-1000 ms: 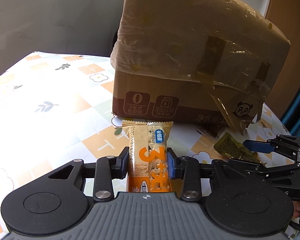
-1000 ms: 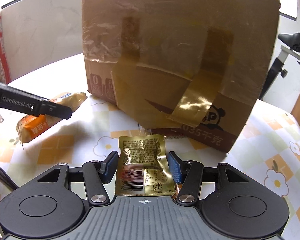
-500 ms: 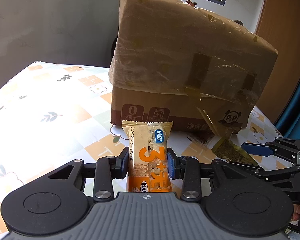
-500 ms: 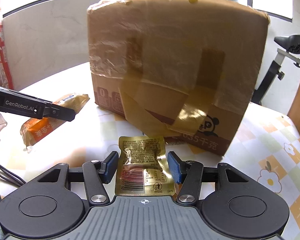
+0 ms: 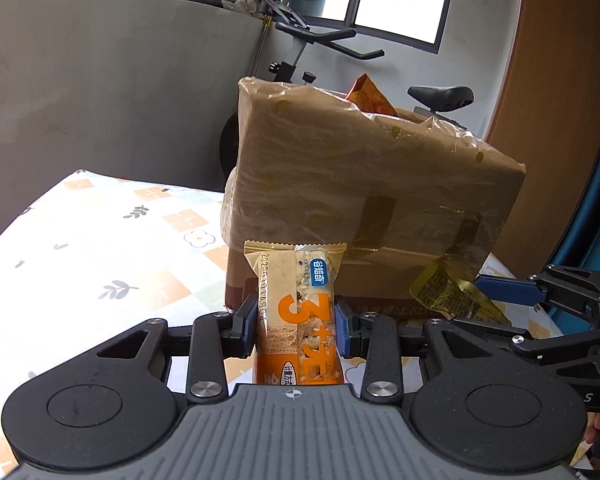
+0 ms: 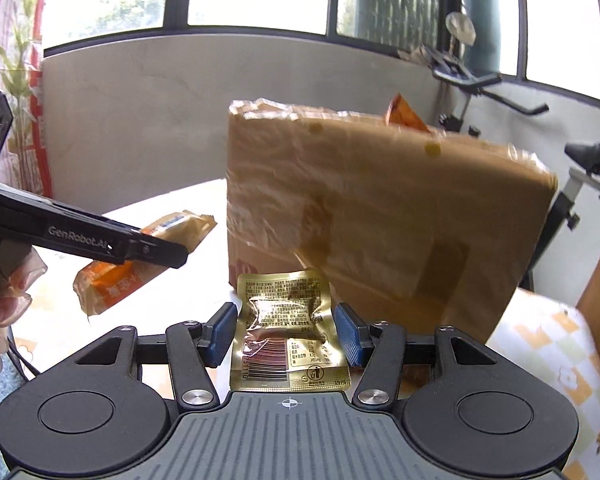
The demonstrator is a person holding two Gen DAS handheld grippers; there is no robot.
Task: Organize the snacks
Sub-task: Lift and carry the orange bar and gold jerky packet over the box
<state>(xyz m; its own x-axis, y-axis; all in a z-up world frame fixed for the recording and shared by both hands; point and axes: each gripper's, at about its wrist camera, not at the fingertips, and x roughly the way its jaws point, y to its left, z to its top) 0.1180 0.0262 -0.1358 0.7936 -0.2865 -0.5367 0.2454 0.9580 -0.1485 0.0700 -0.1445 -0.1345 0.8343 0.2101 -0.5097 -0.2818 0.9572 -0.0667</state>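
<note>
Your left gripper (image 5: 296, 330) was closed on an orange and cream cereal bar (image 5: 298, 312), its two blue pads pressed against the wrapper's long sides, the bar standing upright between them. Your right gripper (image 6: 286, 334) was closed on a flat gold foil packet (image 6: 288, 334), printed side and barcode facing the camera; its blue pads touched the packet's left and right edges.

Both snacks were held in the air in front of a tall cardboard box (image 5: 364, 200) wrapped in clear plastic and patched with brown tape. The box stood on a table covered by a cloth (image 5: 100, 256) with orange squares, flowers and leaves. An orange snack wrapper (image 5: 370, 96) poked up above the box's top edge.

From the left wrist view, the gold packet appeared at the right, just beside the box's lower corner. From the right wrist view, the cereal bar appeared at the left, near the box's side. An exercise bike (image 5: 320, 48) stood behind the box, by a grey wall under windows.
</note>
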